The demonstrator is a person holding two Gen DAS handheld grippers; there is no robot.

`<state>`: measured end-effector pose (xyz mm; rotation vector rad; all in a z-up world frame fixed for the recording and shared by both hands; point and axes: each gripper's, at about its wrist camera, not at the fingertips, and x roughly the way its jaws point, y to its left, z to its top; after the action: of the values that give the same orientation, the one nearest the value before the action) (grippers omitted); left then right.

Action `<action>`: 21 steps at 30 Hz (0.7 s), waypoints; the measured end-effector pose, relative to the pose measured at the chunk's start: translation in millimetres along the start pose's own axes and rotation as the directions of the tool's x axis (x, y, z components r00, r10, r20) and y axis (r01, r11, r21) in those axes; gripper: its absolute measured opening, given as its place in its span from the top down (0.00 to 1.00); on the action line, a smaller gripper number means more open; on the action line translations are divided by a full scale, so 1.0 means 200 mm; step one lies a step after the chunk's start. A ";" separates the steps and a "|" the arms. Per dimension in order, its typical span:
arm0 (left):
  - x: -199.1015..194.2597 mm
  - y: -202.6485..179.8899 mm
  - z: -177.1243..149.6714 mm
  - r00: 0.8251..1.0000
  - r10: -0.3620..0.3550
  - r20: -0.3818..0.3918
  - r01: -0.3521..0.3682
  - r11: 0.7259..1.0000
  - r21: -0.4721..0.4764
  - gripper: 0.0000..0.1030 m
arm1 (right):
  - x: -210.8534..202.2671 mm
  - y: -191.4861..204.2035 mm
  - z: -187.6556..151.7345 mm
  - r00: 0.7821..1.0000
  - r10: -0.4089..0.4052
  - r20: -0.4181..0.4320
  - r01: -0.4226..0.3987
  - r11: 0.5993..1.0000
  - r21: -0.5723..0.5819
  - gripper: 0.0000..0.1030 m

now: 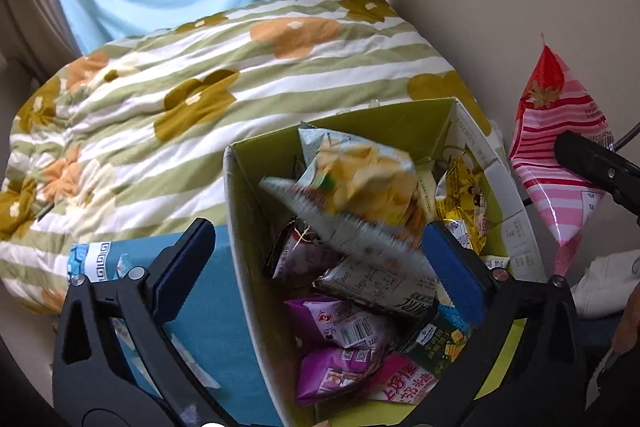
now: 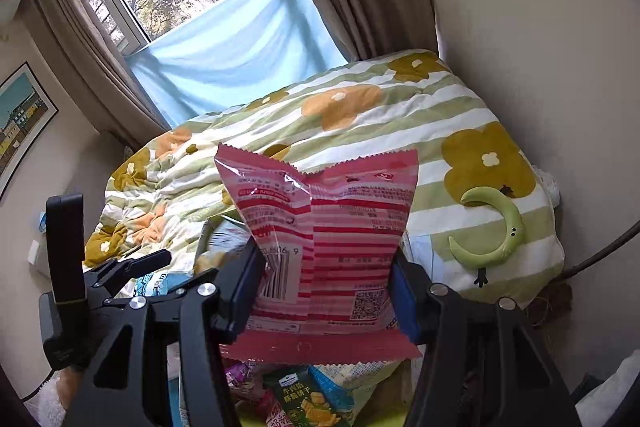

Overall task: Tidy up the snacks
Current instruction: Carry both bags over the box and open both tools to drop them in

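Two grippers work: my right gripper (image 2: 324, 291) clamps the pink striped bag (image 2: 320, 239); left gripper (image 1: 316, 259), fingers wide and empty, over the box (image 1: 240, 211). Next, I'd lower it in.

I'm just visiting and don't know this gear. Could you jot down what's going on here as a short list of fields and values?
Place: bedroom, beside a bed with a flowered quilt
Container: green-lined box, open, holding many snack packets
Left gripper: open, above the box
Blurred packet: pale chip bag, over the box between the open fingers; seems to be falling
Right gripper: shut on a pink striped bag, held upright
On the quilt: green crescent toy
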<state>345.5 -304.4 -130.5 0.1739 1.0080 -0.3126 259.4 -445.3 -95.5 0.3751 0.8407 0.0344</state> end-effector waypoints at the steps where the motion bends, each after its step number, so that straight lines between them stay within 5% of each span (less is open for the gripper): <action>1: -0.01 0.00 -0.01 1.000 0.002 -0.008 -0.002 1.000 0.002 0.00 | 0.01 0.00 0.00 1.000 0.003 -0.008 -0.003 1.000 -0.008 0.48; 18: -0.18 0.10 -0.26 0.998 0.054 -0.016 -0.055 0.997 -0.056 0.00 | 0.14 0.04 -0.02 0.994 0.010 -0.104 -0.022 0.993 -0.115 0.44; 21: -0.22 0.13 -0.30 0.998 0.064 -0.008 -0.064 0.996 -0.068 0.00 | 0.13 0.05 -0.07 0.995 0.028 -0.093 -0.038 0.994 -0.101 0.14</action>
<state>284.4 -255.5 -124.8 0.1448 1.0151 -0.2188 267.7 -427.7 -120.5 0.2926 0.9191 0.1259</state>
